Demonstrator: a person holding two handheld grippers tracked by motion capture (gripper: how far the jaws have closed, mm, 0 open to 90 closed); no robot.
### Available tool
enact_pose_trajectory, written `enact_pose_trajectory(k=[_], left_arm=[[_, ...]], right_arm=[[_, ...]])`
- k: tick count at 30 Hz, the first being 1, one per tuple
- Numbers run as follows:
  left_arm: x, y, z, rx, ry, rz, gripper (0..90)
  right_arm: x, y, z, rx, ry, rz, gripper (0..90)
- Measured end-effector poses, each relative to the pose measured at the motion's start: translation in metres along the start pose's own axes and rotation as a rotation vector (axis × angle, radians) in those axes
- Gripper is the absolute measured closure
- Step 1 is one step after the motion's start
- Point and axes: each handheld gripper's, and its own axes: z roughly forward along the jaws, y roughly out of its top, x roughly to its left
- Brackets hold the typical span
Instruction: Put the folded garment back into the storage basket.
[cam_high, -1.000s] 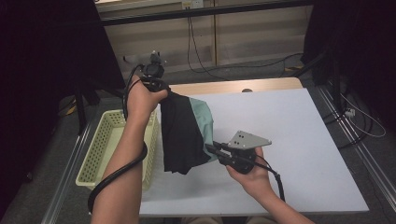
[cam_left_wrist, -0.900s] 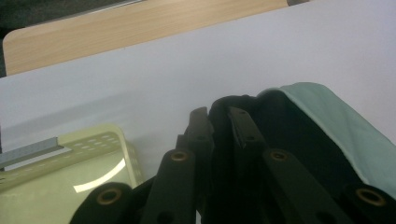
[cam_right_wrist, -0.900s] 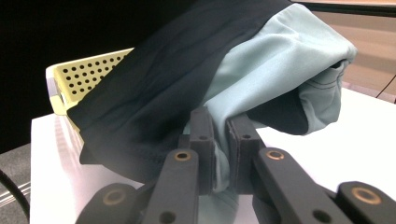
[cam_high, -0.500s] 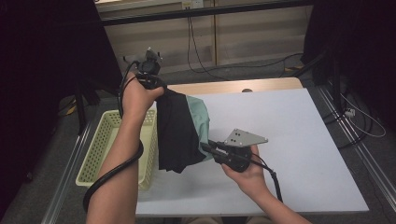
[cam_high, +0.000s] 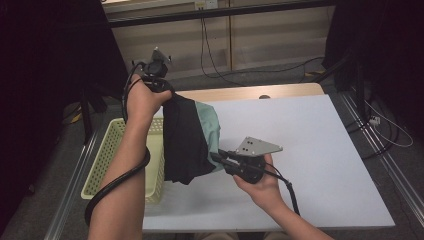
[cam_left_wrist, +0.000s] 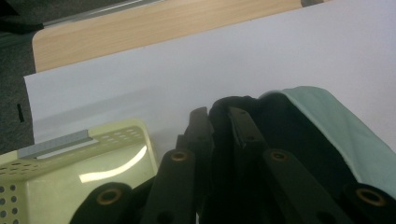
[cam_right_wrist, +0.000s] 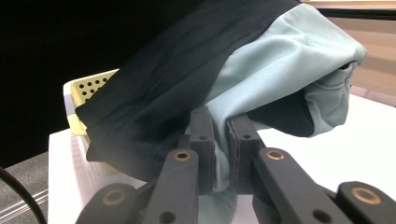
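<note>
A black and pale green garment (cam_high: 187, 137) hangs in the air over the left part of the white table (cam_high: 310, 140). My left gripper (cam_high: 167, 90) is raised high and is shut on the garment's black top edge (cam_left_wrist: 219, 109). My right gripper (cam_high: 216, 157), lower and nearer the front, is shut on the garment's pale green lower edge (cam_right_wrist: 219, 154). In the right gripper view the cloth (cam_right_wrist: 261, 70) drapes above the jaws, black on the left, green on the right. The garment's lower hem hangs just above the table.
A pale yellow-green perforated basket (cam_high: 107, 155) stands at the table's left edge, beside the hanging garment; its rim (cam_left_wrist: 70, 154) shows in the left gripper view. A wooden strip (cam_high: 250, 92) runs along the table's far edge. Cables trail from both grippers.
My left hand has lifted the garment's top higher and farther back. The right gripper, still shut on the green edge, has shifted slightly left.
</note>
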Motion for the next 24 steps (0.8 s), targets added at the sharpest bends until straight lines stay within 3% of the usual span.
enact_pose_trajectory(k=[13, 24], left_arm=[[0.003, 0.006, -0.009, 0.043, 0.03, 0.003, 80.8], [0.009, 0.005, -0.018, 0.024, 0.027, 0.003, 80.8]], right_arm=[[0.005, 0.006, 0.005, -0.013, 0.005, -0.005, 83.1], [0.009, 0.01, 0.009, -0.02, 0.018, -0.001, 83.1]])
